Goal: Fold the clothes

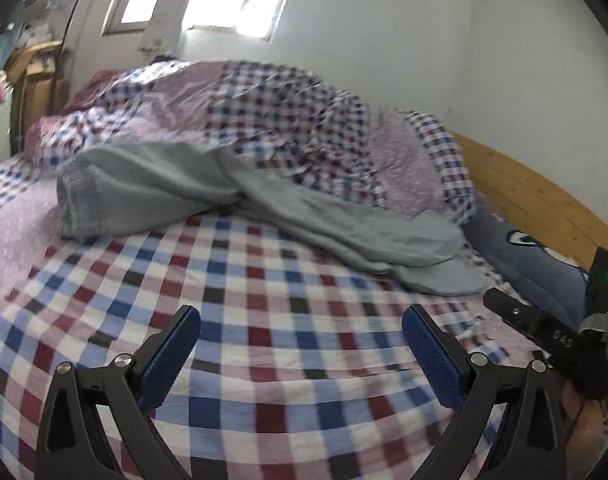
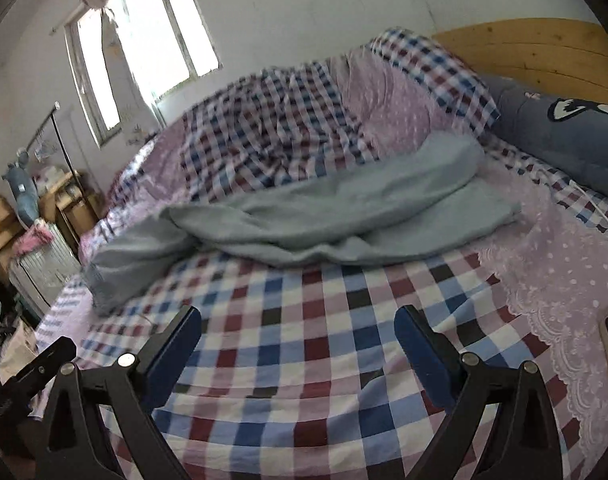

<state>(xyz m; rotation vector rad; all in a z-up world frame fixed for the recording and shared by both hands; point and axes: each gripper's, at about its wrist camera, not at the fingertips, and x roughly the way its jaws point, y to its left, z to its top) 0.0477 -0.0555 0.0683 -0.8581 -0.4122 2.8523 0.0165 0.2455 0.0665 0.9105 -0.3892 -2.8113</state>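
1. I noted the left hand-held gripper held low over the checked sheet of the bed, aimed forward toward the headboard side. Its jaws stood wide apart with nothing between the blue pads.
2. I noted the right hand-held gripper in a like pose, level over the bed. It too was spread wide and held nothing. Neither one touched the garment.
3. In the left wrist view the right hand-held gripper's body showed at the right edge, just beside the left one.
4. Task item, count one: a grey-green garment, seemingly trousers, lay crumpled across the middle of the bed ahead of both grippers. It was unfolded, its waistband end to the left and its legs trailing to the right.
5. Other items counted: one bunched checked-and-lilac duvet behind the garment; one blue cushion against the wooden headboard; one window.
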